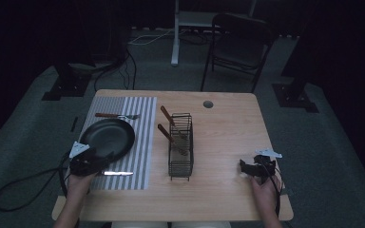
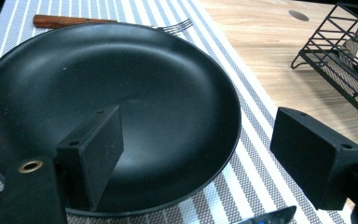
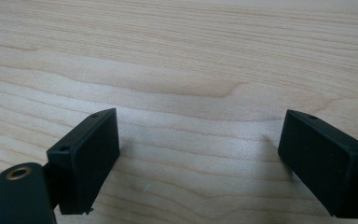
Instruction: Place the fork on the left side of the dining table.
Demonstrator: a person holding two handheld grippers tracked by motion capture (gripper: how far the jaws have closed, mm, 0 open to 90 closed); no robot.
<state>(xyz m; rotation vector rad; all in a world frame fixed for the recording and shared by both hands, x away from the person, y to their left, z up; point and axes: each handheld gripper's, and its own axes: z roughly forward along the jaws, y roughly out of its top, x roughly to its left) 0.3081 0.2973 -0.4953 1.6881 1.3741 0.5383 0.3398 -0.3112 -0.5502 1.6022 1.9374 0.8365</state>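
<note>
A shallow black plate (image 1: 107, 137) lies on the striped placemat (image 1: 142, 142) at the table's left. My left gripper (image 1: 103, 160) hovers at the plate's near rim, open, with nothing between its jaws. In the left gripper view one jaw stands over the plate (image 2: 121, 84) and the other over the placemat (image 2: 256, 154), so my left gripper (image 2: 200, 135) straddles the rim. My right gripper (image 1: 244, 166) rests open low over bare wood at the near right, and my right gripper (image 3: 200, 130) holds nothing.
A fork with a wooden handle (image 1: 116, 115) lies beyond the plate. A knife (image 1: 116, 173) lies on the mat near the front, its tip (image 2: 268, 216) just under my left gripper. A black wire rack (image 1: 180, 149) with wooden-handled utensils stands mid-table.
</note>
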